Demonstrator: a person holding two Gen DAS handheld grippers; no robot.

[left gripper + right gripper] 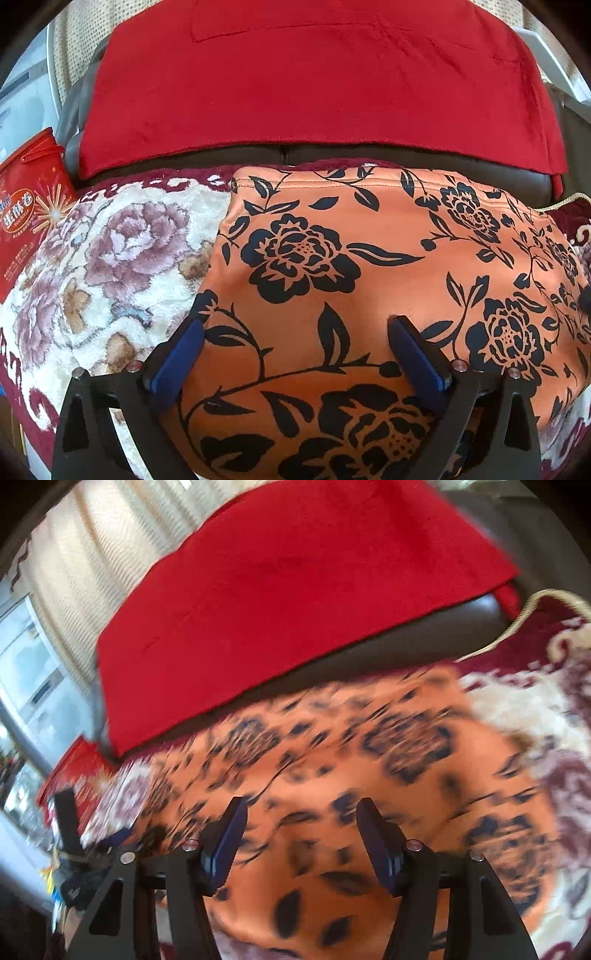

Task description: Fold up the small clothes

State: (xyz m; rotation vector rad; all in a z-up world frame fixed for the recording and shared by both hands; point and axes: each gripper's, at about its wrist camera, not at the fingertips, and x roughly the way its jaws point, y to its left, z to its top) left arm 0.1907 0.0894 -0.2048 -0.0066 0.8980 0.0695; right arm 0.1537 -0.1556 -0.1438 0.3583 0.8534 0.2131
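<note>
Orange garment with black flower print (pixel 369 280) lies spread on plush floral blanket (pixel 110 258), just in front of red cloth (pixel 314 81) draped over dark sofa back. Left tool (pixel 295 332) above garment, jaws wide apart, holding nothing. Right tool (pixel 301 819) above same garment, jaws apart, empty; view blurred. Red snack box (pixel 26 210) at blanket's left edge.

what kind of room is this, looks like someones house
Probably a living room at home. The orange floral garment lies on a plush flowered blanket over what looks like a dark leather sofa, with a red throw on its backrest and a curtain behind.
</note>
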